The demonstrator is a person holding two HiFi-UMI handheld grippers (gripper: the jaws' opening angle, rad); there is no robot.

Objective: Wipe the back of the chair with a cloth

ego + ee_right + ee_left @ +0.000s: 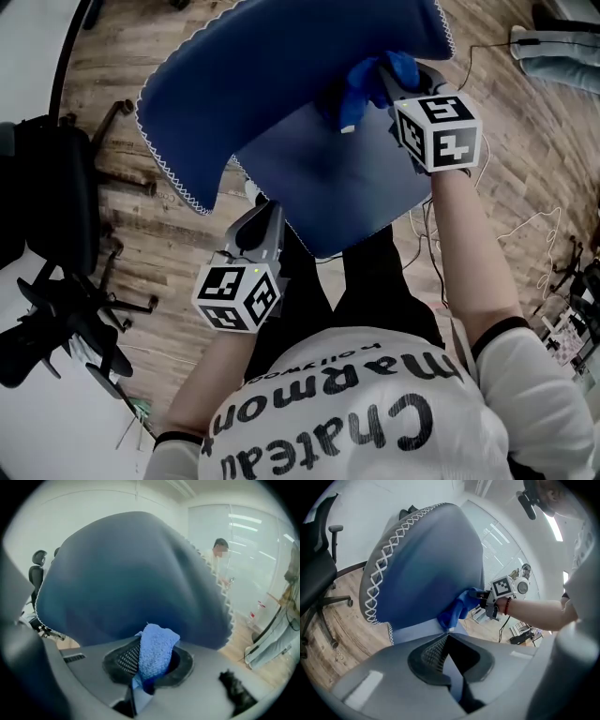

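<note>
Head view: right gripper (392, 75) at 1 o'clock clenches a blue terry cloth (367, 82) against the lower chair back (272, 66). Left gripper (270, 216) at 7 o'clock pinches the seat edge (309, 225). Left gripper view: jaws closed on that edge, cloth toward 12 o'clock. Right gripper view: cloth bunched between the jaws. The cloth is judged soft, light and floppy, best held by a gathered fold.
</note>
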